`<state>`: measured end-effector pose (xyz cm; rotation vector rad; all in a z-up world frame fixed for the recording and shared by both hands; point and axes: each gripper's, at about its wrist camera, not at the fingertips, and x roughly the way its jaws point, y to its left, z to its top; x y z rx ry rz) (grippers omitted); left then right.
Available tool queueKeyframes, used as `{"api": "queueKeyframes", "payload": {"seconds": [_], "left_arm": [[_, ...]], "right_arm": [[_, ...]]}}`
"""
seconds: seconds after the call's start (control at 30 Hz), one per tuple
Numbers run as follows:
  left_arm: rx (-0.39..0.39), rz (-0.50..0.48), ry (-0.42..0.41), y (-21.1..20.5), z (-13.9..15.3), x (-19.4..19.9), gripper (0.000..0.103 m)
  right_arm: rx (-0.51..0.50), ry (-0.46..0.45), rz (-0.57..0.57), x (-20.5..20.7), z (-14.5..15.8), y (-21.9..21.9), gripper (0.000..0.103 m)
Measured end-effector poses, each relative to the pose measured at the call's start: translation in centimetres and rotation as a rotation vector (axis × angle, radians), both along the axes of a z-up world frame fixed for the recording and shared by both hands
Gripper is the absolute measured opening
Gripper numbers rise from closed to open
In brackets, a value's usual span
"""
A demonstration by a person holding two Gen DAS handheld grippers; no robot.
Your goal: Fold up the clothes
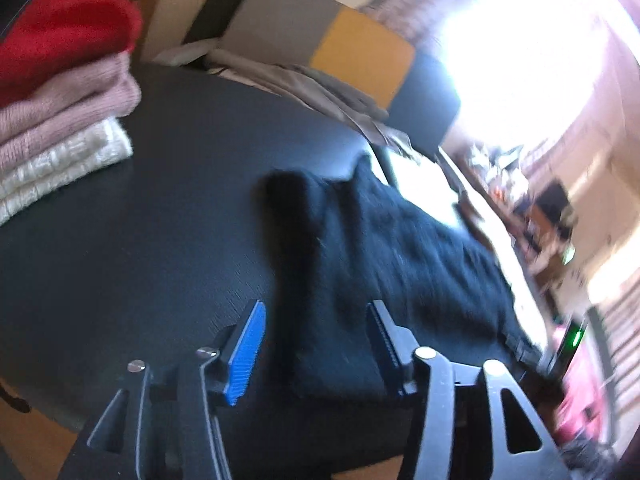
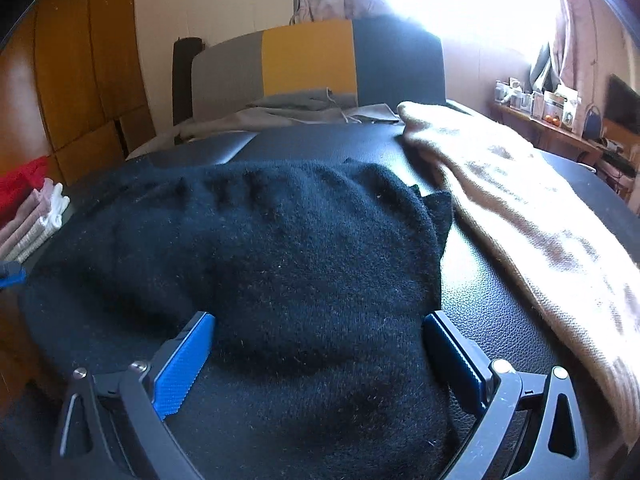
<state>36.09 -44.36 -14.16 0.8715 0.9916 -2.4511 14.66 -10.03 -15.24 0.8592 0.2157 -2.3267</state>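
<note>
Left wrist view is motion-blurred. Upper left of frame: a stack (image 1: 60,92) of folded knits, red on top, pink under it, white at the bottom, sitting on the black table (image 1: 160,220). Table surface is dark with a fine grain. Bottom centre: left gripper (image 1: 316,344) spread wide, blue pads (image 1: 246,354) apart, nothing between them; it hovers at the near edge of the black sweater (image 1: 380,248), and I can't tell if it touches. The sweater lies on the table at centre right. Behind the table, a headboard (image 1: 352,48) in grey, yellow and dark panels, with grey cloth (image 1: 320,92) piled in front of it. Right side of frame is a blown-out window and blurred clutter.

Right wrist view, sharp. Far left: wooden panels (image 2: 80,80), with the same stack (image 2: 36,212) low beside them. Centre: sweater (image 2: 280,260) bunched on the table (image 2: 492,312), which looks leather-textured here. Bottom: right gripper (image 2: 320,344) wide open, fingers on either side of the sweater's near fold, not clamped on it. Right: a beige garment (image 2: 540,232) lies diagonally, just beside the sweater. Upper right: a bright window, a curtain (image 2: 576,40) and a cluttered shelf (image 2: 540,112).
</note>
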Motion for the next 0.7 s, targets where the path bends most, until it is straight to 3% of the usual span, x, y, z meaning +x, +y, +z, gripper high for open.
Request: {"api": "queueKeyframes", "payload": {"seconds": [0.2, 0.47, 0.7], "left_arm": [[0.315, -0.053, 0.149, -6.0, -1.2, -1.9, 0.073], [0.245, -0.177, -0.009, -7.4, -3.1, -8.7, 0.073], [0.291, -0.183, 0.01, -7.6, -3.1, -11.5, 0.073]], "right_arm": [[-0.001, 0.008, -0.001, 0.2, 0.1, -0.1, 0.103], [0.002, 0.011, -0.002, 0.0, 0.2, -0.3, 0.103], [-0.008, 0.017, -0.002, -0.3, 0.0, -0.2, 0.103]]}}
